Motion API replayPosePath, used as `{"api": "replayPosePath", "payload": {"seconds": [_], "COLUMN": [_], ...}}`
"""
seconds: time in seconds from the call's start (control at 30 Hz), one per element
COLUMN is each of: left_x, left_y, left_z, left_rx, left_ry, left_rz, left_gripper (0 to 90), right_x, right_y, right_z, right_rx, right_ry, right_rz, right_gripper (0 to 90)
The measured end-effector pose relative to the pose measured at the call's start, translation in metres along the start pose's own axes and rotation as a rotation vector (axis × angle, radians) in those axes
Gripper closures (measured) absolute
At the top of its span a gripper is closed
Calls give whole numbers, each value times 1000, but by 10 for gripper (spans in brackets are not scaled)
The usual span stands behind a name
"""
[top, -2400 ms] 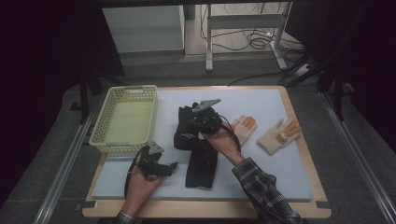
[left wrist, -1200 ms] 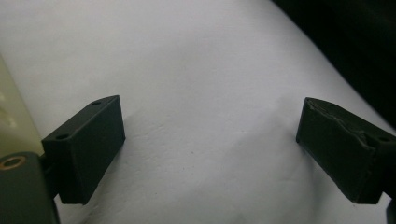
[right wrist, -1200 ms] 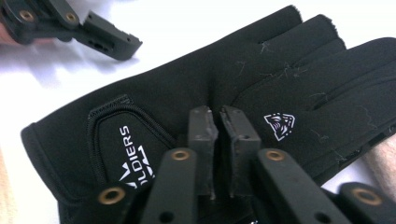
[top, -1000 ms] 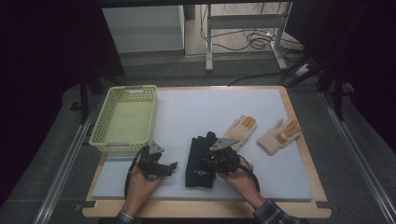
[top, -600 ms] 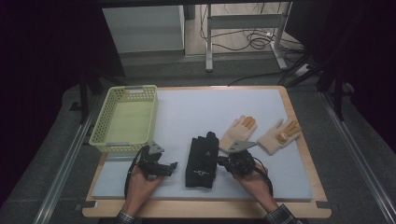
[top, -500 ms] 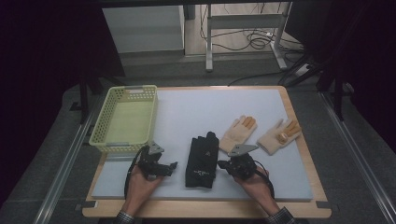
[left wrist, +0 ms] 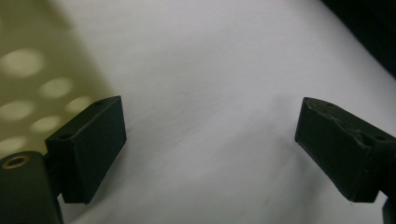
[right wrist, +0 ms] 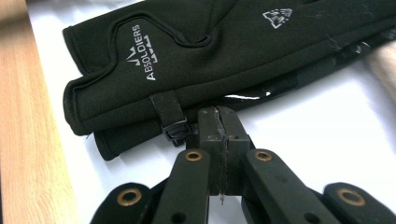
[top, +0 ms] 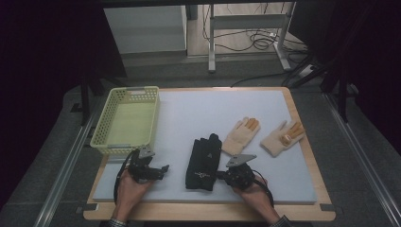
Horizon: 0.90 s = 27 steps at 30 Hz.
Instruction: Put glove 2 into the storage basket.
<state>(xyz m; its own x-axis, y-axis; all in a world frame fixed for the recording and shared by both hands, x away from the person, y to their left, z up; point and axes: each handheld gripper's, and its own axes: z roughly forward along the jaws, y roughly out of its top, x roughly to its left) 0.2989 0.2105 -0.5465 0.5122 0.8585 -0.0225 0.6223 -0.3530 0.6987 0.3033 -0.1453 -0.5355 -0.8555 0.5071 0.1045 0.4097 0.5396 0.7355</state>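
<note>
Right gripper [right wrist: 219, 128] fingers were pressed together beside the stacked black fabric gloves [right wrist: 224, 51]; left gripper [left wrist: 210, 149] spread, idle. Next: regrasp the cuff.

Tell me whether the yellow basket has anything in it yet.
Empty. In the high view the basket shows a bare floor, while the black gloves and both tan gloves lie outside it on the white mat.

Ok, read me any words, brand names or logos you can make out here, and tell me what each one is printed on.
"ABSOLDIERS", in white with a small peaked mark above it, on the cuff of the black glove.
A white crest-shaped logo farther along the same glove; any lettering in it is too small to read.
In the high view, white marks on the glove are too small to read.
</note>
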Motion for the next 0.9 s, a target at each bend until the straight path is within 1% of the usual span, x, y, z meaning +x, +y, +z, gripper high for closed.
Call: {"api": "replayPosePath", "payload": {"seconds": [0.1, 0.2, 0.3, 0.33, 0.4, 0.43, 0.5, 0.7, 0.8, 0.9], "left_x": [6, 12, 12, 12, 12, 12, 12, 14, 14, 14], "left_y": [-6, -11, -12, -12, -12, -12, -12, -13, -13, -13], "left_z": [-1, -3, -2, -2, -2, -2, -2, -3, -3, -3], "left_rx": [12, 5, -1, 0, 2, 8, 3, 10, 11, 12], "left_ry": [12, -16, -22, -23, -25, -25, -26, -40, -39, -40], "left_rz": [-11, -31, -19, -18, -20, -14, -20, 6, 7, 8], "left_gripper": [68, 63, 60, 55, 46, 45, 43, 47, 48, 47], "right_x": [4, 7, 10, 11, 12, 13, 14, 17, 17, 17], "right_y": [4, 9, 16, 18, 23, 25, 30, 40, 42, 41], "right_z": [6, 13, 21, 24, 30, 33, 38, 51, 53, 51], "right_rx": [-1, 0, 0, -1, 0, 1, 0, 1, 1, 4], "right_ry": [5, 2, -6, -7, -13, -18, -24, -48, -48, -37], "right_rz": [-3, -13, -25, -23, -27, -26, -33, -53, -60, -52], "right_gripper": [884, 884, 884, 884, 884, 884, 884, 884, 882, 867]}}
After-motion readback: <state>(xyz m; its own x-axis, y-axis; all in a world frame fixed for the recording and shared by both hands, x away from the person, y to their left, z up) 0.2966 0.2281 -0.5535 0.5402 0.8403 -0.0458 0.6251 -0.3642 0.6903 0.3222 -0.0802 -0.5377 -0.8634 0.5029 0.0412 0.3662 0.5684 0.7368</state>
